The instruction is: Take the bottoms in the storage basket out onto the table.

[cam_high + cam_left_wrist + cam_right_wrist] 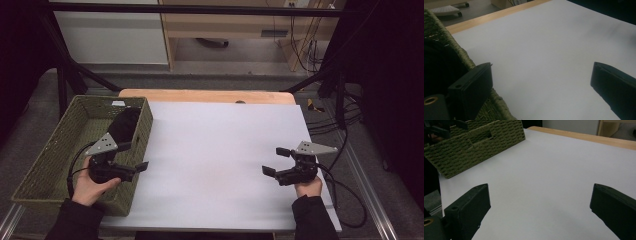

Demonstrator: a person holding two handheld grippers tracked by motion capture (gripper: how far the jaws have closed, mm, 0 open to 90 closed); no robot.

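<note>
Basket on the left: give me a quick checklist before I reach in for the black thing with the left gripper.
1. Left gripper open: ok, jaws stand wide apart with nothing between them.
2. Right gripper open and out of the way: ok, it hovers over the white sheet far from the basket.
3. Black thing located: ok, it lies at the basket's far end against the right wall.
4. What the black thing is, and where to grip it: cannot tell, too dark.
5. Left gripper aimed into the basket: not ok, its jaws point out over the right wall toward the sheet.
</note>
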